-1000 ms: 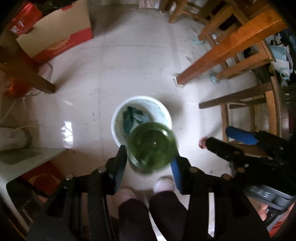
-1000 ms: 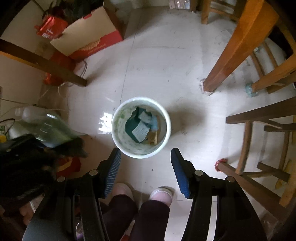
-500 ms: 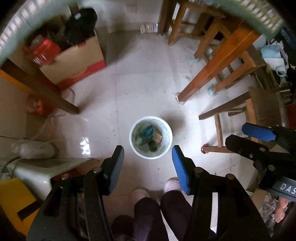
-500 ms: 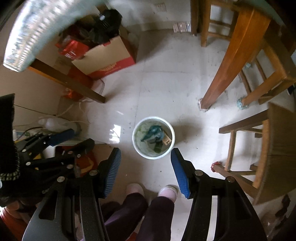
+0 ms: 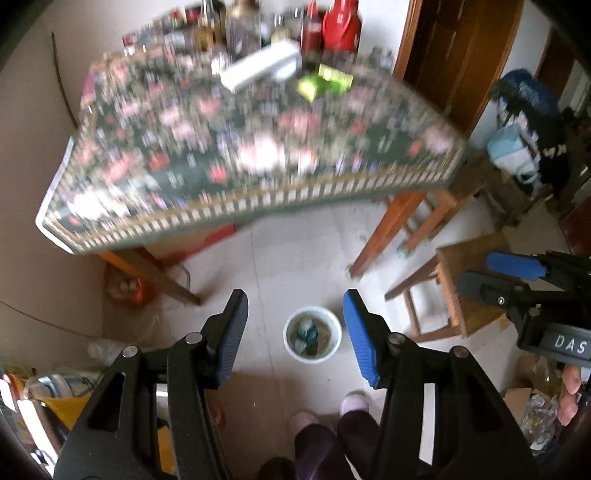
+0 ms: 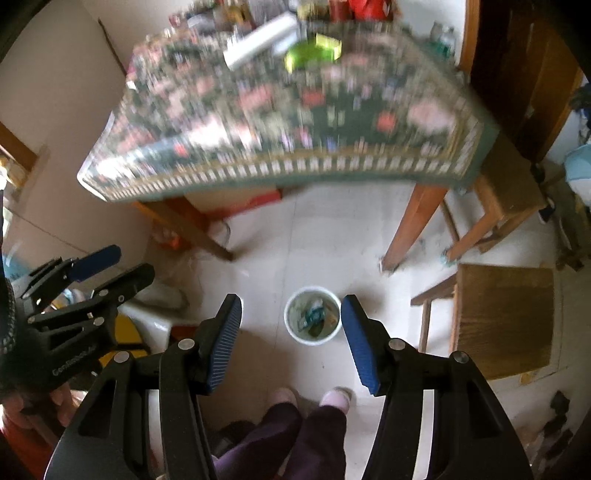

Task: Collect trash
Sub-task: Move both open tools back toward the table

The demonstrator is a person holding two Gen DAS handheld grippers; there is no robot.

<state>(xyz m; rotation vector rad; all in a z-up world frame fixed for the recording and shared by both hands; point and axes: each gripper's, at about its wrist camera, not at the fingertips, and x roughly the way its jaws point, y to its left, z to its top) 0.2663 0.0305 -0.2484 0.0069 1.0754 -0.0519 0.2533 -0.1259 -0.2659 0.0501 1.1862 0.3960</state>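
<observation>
Round white bucket (image 5: 312,334), ribbed blue pads (image 5: 360,334), floral tablecloth (image 5: 243,147)

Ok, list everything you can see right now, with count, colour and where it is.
bin: one, white, on the floor below the table edge, rubbish inside
table: one, wooden legs, dark floral cloth, blurred
white box: one, long, on the table's far part
green packet: one or more, beside the white box
bottles: several, mixed colours, at the table's back edge, too blurred to count
red jug: one, at the back edge
stool: one, brown wood, right of the bin
feet: two, pale slippers, near the bin
left tongs: black with blue pads, open, empty
right tongs: same, open, empty
</observation>
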